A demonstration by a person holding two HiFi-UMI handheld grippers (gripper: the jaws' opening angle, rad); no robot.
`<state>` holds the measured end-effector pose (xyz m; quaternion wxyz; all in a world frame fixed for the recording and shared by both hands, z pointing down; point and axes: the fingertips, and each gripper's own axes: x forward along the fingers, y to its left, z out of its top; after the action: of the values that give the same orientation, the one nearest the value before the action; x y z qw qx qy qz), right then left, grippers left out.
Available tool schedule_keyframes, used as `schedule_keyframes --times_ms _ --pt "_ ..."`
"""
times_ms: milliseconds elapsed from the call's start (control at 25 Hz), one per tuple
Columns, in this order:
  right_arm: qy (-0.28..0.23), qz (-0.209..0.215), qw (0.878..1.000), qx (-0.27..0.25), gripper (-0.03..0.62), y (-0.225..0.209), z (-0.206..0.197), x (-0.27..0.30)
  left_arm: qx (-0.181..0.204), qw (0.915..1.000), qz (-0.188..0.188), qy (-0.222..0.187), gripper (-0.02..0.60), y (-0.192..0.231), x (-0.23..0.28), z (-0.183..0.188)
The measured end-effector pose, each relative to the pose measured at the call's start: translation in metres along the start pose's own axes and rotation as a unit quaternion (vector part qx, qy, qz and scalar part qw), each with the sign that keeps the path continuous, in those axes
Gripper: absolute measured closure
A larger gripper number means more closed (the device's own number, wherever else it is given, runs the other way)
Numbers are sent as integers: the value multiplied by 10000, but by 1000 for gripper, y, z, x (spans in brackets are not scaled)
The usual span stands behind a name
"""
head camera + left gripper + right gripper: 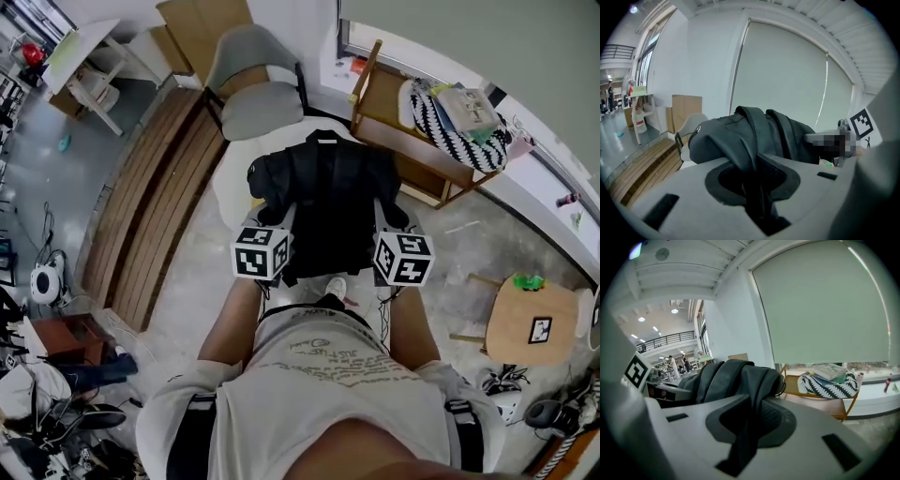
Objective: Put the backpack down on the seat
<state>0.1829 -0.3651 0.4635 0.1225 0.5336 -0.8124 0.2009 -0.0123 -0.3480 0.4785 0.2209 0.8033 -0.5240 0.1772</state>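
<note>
The black backpack (323,202) hangs between the two grippers in front of the person, its soft, matte fabric bunched into rounded folds and its padded straps arching over the top. In the head view it sits just short of the front edge of the grey chair (255,92), whose cushioned seat and curved shell back are bare; the bag is not resting on that seat. The left gripper (757,197) has its jaws clamped on a dark strap of the backpack that runs down through the notch between them. The right gripper (745,437) is likewise closed on a fold of the bag's fabric beside a mesh-textured panel. Pale floor lies below. To the left runs a slatted wooden platform (155,202); to the right, a wooden bench (412,155) carries a black-and-white zigzag cushion (450,127) at its far end.
</note>
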Motion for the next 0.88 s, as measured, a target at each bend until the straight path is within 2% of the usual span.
schedule_keyframes --times_ms 360,600,880 --pt "612 309 9976 98 543 -16 -34 45 -502 9970 52 579 499 18 36 -37" --pt "1059 442 9926 396 543 -28 -78 78 -440 9945 -124 946 499 34 72 -68" --pt "1768 317 9819 599 543 -39 -140 115 -416 9891 -418 1346 499 58 118 -118"
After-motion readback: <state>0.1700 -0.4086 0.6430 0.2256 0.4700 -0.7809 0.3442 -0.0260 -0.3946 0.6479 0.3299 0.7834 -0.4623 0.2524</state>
